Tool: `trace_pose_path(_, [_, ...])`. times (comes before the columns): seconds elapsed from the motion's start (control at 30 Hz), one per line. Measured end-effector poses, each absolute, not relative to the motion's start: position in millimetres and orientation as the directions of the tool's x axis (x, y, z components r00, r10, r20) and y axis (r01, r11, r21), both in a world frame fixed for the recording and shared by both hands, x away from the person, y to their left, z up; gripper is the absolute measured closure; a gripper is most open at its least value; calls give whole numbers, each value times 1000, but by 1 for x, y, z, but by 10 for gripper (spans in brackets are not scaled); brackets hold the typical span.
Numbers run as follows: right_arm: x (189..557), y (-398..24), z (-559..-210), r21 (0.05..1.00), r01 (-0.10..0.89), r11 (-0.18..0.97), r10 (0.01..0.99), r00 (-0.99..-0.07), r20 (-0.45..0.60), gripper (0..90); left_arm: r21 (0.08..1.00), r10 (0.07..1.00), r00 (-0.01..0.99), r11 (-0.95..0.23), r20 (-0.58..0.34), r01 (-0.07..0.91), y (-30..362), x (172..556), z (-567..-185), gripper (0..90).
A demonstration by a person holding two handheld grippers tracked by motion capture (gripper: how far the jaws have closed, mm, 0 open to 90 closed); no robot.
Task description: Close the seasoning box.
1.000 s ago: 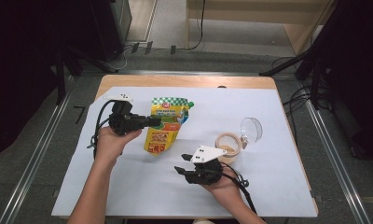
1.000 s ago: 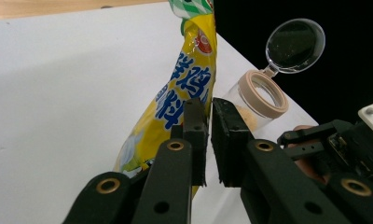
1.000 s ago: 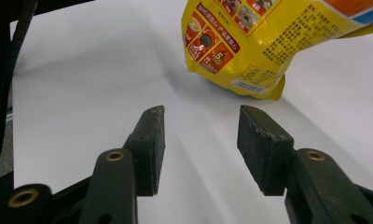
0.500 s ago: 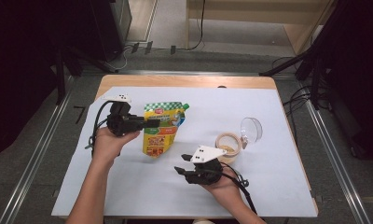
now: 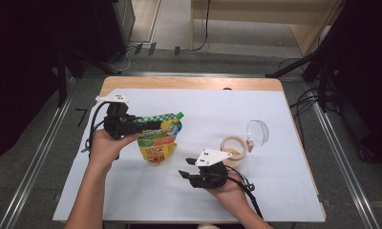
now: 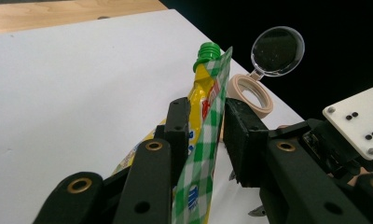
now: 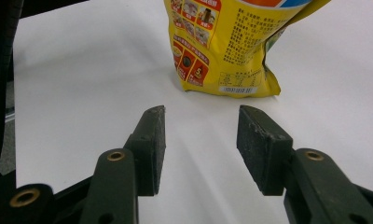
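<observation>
A yellow spouted pouch (image 5: 158, 140) with a green checked top edge and green cap stands upright on the white sheet (image 5: 217, 114). My left gripper (image 5: 155, 126) reaches in from the left, its jaws on either side of the pouch's (image 6: 208, 93) top edge. The jaws have just been opening: one pad still lies against the pouch and the other stands slightly off it. My right gripper (image 5: 184, 174) rests near the front of the table. It (image 7: 201, 121) is open with nothing between its jaws and points at the foot of the pouch (image 7: 222, 42).
A tan tape roll (image 5: 233, 149) lies right of centre, with a clear round cup or lid (image 5: 257, 132) touching its far side; the roll (image 6: 252, 93) and the clear piece (image 6: 278, 44) also appear beyond the pouch. Bare wood edges the far side of the table (image 5: 189, 83).
The left gripper and the pouch have shifted a little to the left and nearer the person, and the left jaws have parted slightly. The right gripper has stayed put.
</observation>
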State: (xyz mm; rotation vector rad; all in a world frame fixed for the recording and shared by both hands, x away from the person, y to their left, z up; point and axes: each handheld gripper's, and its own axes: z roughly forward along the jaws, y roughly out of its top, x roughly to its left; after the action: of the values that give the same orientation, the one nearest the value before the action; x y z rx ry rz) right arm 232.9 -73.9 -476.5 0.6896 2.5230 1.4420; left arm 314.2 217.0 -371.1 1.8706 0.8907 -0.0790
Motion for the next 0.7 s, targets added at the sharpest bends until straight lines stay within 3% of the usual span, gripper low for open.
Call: trace_pose_path(0.7, [239, -84, -467, 844, 347, 409, 479, -869, 125, 547, 786, 602, 691, -163, -399, 596, 245, 309, -349, 663])
